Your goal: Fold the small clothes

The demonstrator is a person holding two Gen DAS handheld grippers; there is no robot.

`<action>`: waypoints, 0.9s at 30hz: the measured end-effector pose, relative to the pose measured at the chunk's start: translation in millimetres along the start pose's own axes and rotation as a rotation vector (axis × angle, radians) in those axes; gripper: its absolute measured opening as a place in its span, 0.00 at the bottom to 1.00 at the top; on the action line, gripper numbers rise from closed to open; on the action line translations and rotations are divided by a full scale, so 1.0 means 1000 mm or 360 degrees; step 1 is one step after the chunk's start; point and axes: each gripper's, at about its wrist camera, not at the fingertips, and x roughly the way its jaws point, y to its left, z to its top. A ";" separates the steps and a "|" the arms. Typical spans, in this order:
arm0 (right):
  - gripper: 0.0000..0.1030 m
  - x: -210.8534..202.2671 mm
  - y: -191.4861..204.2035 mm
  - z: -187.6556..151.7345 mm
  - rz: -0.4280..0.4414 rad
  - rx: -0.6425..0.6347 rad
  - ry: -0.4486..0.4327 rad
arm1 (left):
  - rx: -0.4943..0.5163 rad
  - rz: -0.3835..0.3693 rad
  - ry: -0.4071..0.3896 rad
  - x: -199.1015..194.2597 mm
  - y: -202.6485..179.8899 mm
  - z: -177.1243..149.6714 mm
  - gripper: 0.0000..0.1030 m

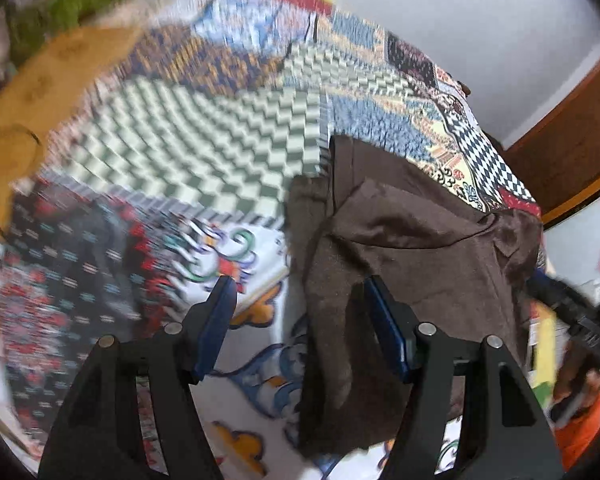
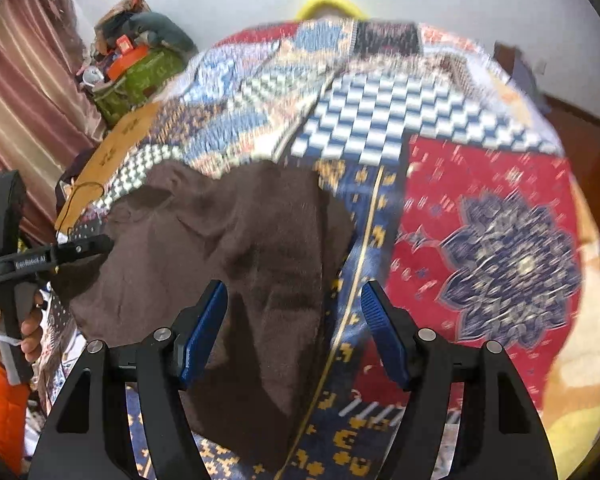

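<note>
A small brown garment [image 1: 412,248] lies crumpled on a patchwork bedspread [image 1: 188,148]. It also shows in the right wrist view [image 2: 228,240], spread toward the left. My left gripper [image 1: 300,300] is open, its fingers straddling the garment's left edge. My right gripper [image 2: 294,300] is open above the garment's right edge and the bedspread [image 2: 480,200]. The left gripper's body also shows at the far left of the right wrist view [image 2: 100,244], with its tip at the garment's left edge. Both views are motion-blurred.
A wooden board [image 1: 32,92] lies at the bedspread's left side. A green bag with clutter [image 2: 136,76] stands by a striped curtain [image 2: 28,92]. A yellow object [image 2: 332,2] sits at the far end. A white wall is behind.
</note>
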 end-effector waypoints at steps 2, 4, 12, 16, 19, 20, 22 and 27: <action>0.64 -0.020 0.006 0.003 -0.0025 -0.0044 -0.0085 | 0.0062 0.0033 -0.0093 -0.023 -0.007 -0.004 0.64; 0.64 -0.039 0.014 0.005 -0.0048 -0.0100 -0.0174 | 0.0131 0.0071 -0.0197 -0.048 -0.018 -0.008 0.64; 0.64 -0.143 0.071 -0.005 -0.0025 -0.0285 -0.0664 | 0.0352 0.0082 -0.0645 -0.156 -0.076 -0.036 0.64; 0.64 -0.180 0.097 -0.017 -0.0035 -0.0361 -0.0853 | 0.0450 0.0066 -0.0898 -0.211 -0.103 -0.065 0.64; 0.64 -0.205 0.110 -0.031 -0.0031 -0.0382 -0.0968 | 0.0477 0.0049 -0.1025 -0.238 -0.114 -0.084 0.64; 0.64 -0.211 0.113 -0.036 -0.0034 -0.0385 -0.1000 | 0.0487 0.0055 -0.1074 -0.248 -0.120 -0.093 0.64; 0.64 -0.221 0.119 -0.045 -0.0039 -0.0385 -0.1052 | 0.0503 0.0066 -0.1142 -0.261 -0.126 -0.105 0.64; 0.68 -0.234 0.125 -0.061 -0.0035 -0.0350 -0.1105 | 0.0513 0.0073 -0.1255 -0.281 -0.136 -0.132 0.72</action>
